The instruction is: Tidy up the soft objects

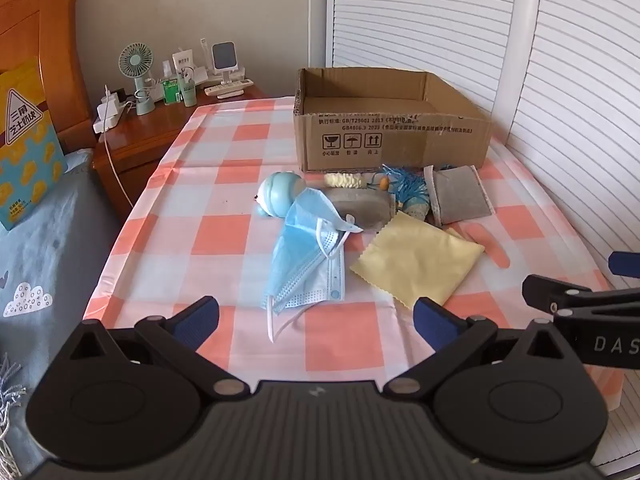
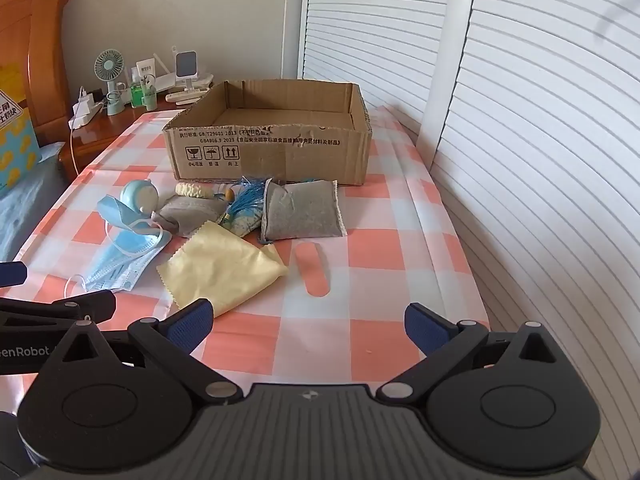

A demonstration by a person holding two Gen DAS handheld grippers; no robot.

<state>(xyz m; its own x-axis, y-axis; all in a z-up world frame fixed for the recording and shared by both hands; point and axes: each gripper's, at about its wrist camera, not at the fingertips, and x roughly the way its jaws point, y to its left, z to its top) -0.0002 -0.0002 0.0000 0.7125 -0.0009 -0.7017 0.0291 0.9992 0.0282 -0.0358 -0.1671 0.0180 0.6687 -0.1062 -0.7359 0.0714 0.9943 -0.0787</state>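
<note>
Left wrist view: the left gripper [image 1: 316,318], jaws spread wide and empty, tilts down over a crumpled blue pleated mask [image 1: 308,256] and one square yellow cloth [image 1: 416,260]. The right gripper [image 2: 308,326], equally wide, faces two grey pouches [image 2: 302,210] before one open cardboard box [image 2: 272,148] on the checked tablecloth [image 2: 380,280].

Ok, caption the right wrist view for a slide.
Open right gripper above the checked tablecloth, facing a yellow cloth, blue face masks, grey pouches and an empty cardboard box.
</note>
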